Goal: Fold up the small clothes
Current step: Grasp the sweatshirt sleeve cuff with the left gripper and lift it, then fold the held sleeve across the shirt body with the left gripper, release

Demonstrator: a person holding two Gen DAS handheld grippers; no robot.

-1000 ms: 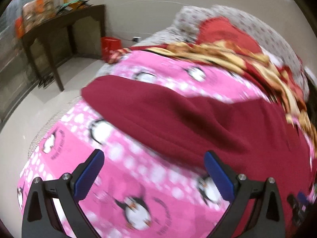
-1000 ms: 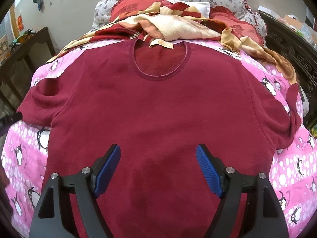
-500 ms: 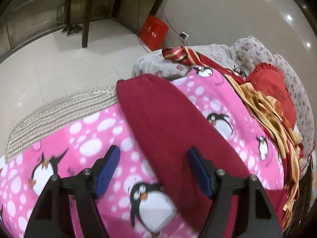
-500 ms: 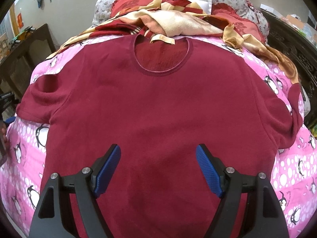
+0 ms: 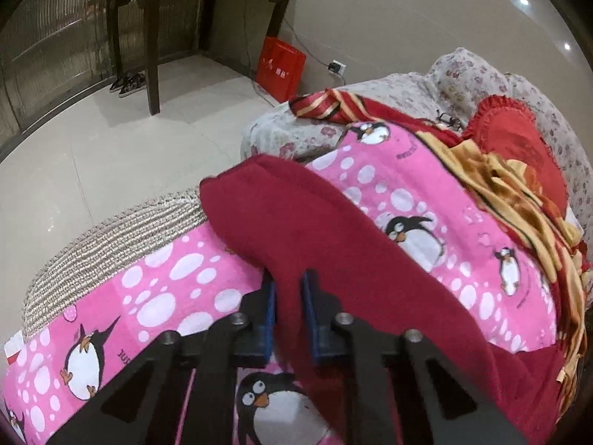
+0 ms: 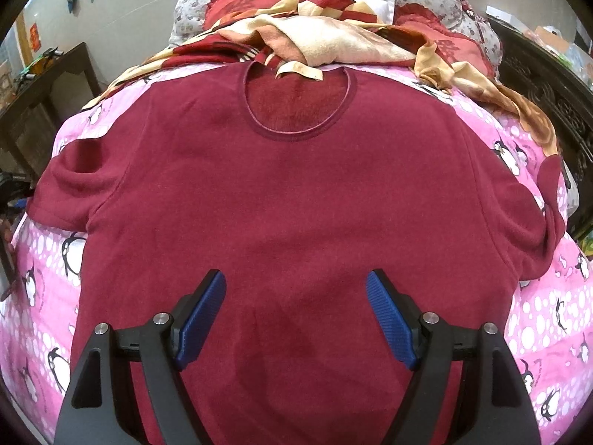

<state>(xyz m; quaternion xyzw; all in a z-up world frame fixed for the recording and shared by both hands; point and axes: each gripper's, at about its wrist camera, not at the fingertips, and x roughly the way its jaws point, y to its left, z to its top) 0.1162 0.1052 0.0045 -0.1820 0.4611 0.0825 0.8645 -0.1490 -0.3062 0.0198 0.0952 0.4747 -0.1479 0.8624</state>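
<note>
Folding had barely begun: the maroon shirt (image 6: 289,200) lay flat on your penguin blanket (image 6: 548,319), your left gripper (image 5: 288,298) clenched on its sleeve (image 5: 281,204), right gripper (image 6: 296,315) fingers released above the hem, no fold made.

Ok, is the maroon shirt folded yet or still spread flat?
Still spread flat: the maroon shirt lies face up on the penguin blanket, both sleeves out. The left gripper pinches one sleeve.
</note>
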